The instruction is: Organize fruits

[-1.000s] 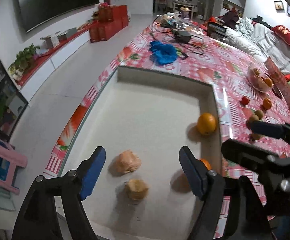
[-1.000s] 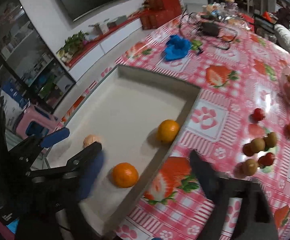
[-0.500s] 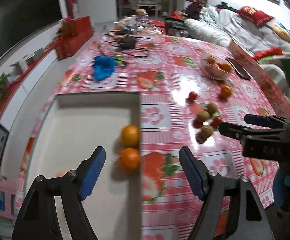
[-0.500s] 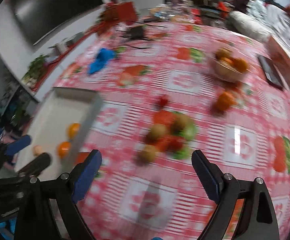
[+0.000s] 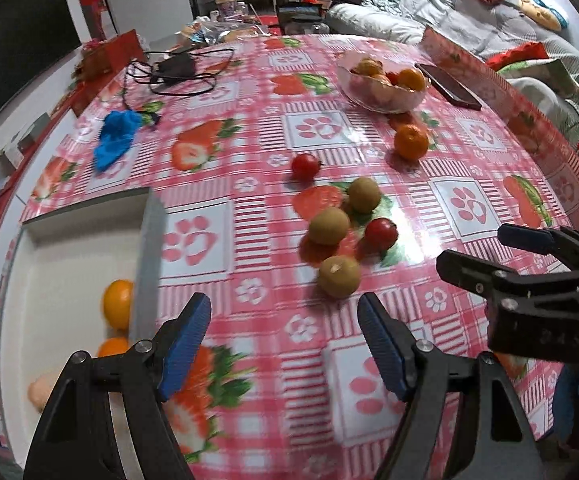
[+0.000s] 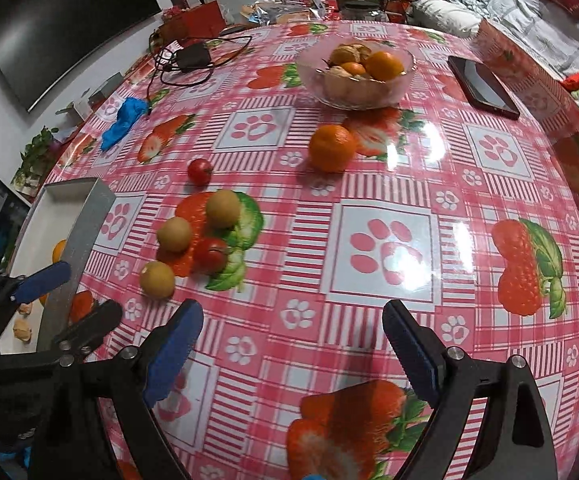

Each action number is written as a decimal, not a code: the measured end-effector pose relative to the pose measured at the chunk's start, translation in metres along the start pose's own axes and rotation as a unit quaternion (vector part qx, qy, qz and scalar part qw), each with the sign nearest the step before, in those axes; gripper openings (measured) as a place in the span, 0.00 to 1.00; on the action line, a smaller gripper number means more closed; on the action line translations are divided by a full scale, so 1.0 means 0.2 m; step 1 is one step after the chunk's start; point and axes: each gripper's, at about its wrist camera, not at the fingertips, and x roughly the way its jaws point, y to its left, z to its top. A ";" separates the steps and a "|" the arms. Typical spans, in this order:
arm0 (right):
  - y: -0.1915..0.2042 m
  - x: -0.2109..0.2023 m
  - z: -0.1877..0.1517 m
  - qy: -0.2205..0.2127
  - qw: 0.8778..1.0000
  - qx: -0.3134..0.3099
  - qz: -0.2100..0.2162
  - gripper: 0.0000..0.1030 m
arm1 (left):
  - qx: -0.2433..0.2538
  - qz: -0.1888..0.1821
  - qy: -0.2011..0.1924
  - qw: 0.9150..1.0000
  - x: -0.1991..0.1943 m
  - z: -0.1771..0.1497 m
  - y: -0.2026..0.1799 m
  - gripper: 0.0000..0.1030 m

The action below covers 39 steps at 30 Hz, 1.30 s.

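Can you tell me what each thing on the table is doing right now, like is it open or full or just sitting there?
left gripper: open, holding nothing.
right gripper: open, holding nothing.
white tray: holds two oranges and some paler fruit.
glass bowl: upright, full of fruit.
loose orange: resting on the tablecloth.
phone: lying flat, screen dark.

Indoor light from overhead is moderate — white glare patches sit on the glossy tablecloth [image 6: 429,148], with another beside the fruit in the left view. Fisheye bending curves the table edges, corners go black. Near foreground print is smeared with blur — both views.
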 end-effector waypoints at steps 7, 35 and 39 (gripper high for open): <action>-0.07 0.00 0.01 -0.005 1.000 0.014 0.010 0.90 | -0.001 -0.005 0.015 1.000 0.12 0.04 -0.08 0.75; 0.28 0.21 0.11 -0.005 0.997 -0.075 0.014 0.69 | -0.055 -0.003 0.022 0.998 0.08 -0.11 0.11 0.30; 0.34 0.22 0.11 -0.008 0.995 -0.101 -0.003 0.50 | -0.058 -0.006 0.022 0.998 0.07 -0.12 0.12 0.30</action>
